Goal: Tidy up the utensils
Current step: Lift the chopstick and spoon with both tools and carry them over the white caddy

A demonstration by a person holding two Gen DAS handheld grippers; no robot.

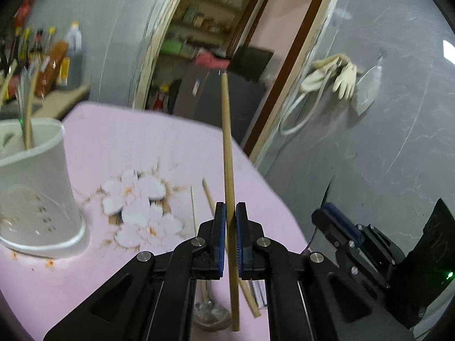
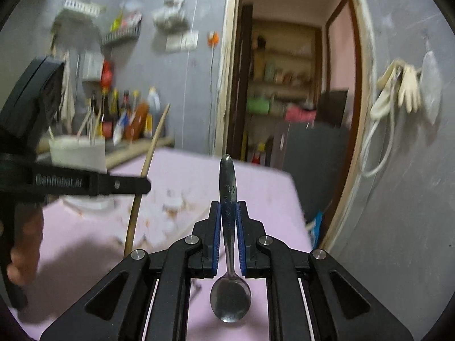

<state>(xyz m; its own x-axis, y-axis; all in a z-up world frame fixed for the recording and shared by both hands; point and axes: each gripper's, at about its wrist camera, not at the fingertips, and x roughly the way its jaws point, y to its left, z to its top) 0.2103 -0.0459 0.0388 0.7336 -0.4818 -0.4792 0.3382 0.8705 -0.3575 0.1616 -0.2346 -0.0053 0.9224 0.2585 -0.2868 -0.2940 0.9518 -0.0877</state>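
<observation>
I have the left gripper [image 1: 230,238] clamped on a long wooden chopstick [image 1: 227,147] and the right gripper [image 2: 227,236] clamped on a steel spoon [image 2: 229,255]; next I carry both to the white perforated plastic holder [image 1: 37,193].

Open pink table [image 1: 119,147] stretch between the white utensil holder [image 1: 37,187] at left and the table's right edge, only loose chopsticks [image 1: 209,196] lying near centre. Holder mouth partly taken by upright sticks [image 1: 28,119]. Left gripper [image 2: 142,184] and its clamped chopstick [image 2: 150,153] stand between the right gripper [image 2: 229,227] and holder.
</observation>
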